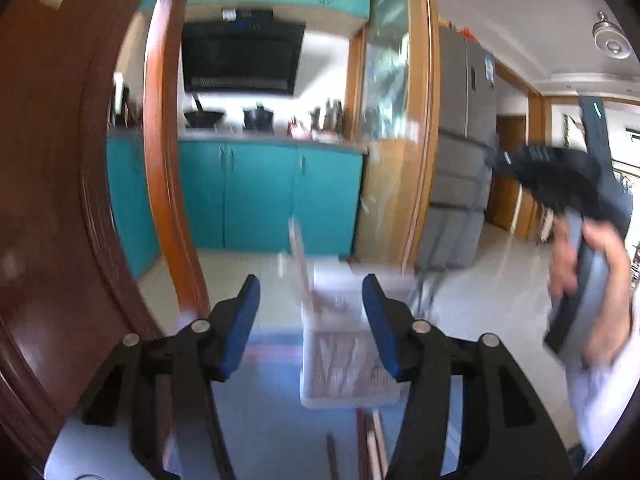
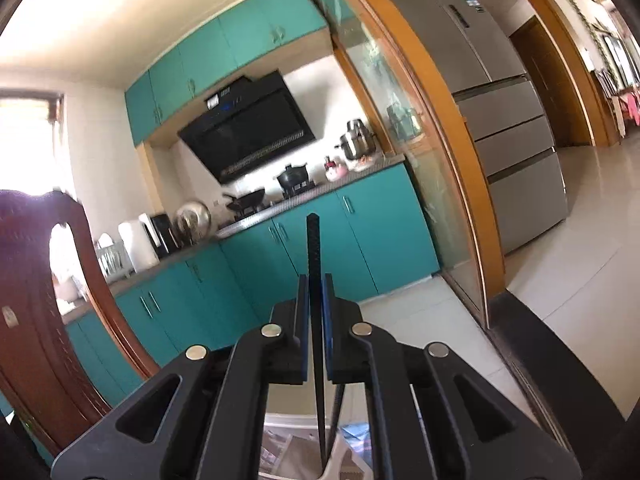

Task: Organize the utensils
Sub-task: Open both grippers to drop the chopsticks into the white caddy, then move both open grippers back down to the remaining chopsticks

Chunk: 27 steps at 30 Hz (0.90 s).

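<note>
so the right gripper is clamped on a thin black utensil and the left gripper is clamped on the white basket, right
Not quite. The left gripper is not clamped on the white basket: the left wrist view shows its fingers spread apart, with the basket in the gap and neither pad pressing on it. The rest holds: in the right wrist view the right gripper is shut on the thin black utensil.

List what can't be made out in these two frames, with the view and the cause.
- White utensil holder, left wrist view: motion blur smears its contents; the utensils cannot be counted.
- Dark sticks on the table, left wrist view: cut off by the bottom edge.
- Black utensil in the right gripper, right wrist view: edge-on, lower end hidden by the fingers; type unclear.
</note>
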Available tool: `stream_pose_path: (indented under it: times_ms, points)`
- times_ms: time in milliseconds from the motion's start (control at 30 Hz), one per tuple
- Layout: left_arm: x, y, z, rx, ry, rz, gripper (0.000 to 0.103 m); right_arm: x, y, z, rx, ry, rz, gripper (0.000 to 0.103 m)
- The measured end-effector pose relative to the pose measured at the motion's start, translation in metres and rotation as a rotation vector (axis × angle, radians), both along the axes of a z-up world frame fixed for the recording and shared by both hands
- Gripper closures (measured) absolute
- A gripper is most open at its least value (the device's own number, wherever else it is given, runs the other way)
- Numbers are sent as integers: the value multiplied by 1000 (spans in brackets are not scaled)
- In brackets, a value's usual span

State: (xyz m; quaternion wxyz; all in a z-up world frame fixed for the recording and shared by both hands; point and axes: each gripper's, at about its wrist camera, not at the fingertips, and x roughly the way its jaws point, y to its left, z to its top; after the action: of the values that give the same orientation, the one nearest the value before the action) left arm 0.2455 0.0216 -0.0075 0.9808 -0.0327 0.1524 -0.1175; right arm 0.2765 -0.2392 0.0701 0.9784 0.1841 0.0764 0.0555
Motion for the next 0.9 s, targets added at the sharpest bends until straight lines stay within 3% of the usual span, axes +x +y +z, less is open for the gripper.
stream_pose_path:
  times_ms: [100,233,333,433,567,633,800,900]
  points:
    - [17,-1,-48,-3,190,-13,49,4,11,-14,-42,47,19,96]
    - [35,-2,-83,27,343,-9,49,-3,17,-34,-79,119,41,94]
    - [43,2,-95,17,417,-11,49,-13,14,-46,-94,177,69,71]
    - [37,6,-105,-1,461,-31,49,-32,6,-57,-82,194,86,69]
    - [29,-1,-111,65,469,-27,49,-61,2,-78,-94,222,71,69]
    - [27,-3,-112,84,475,-23,49,-69,10,-98,-102,300,108,69]
    - [23,1,-120,72,515,-12,49,-44,60,-162,-269,587,210,69]
    - [20,1,-122,71,524,-12,49,-31,82,-190,-329,665,235,69]
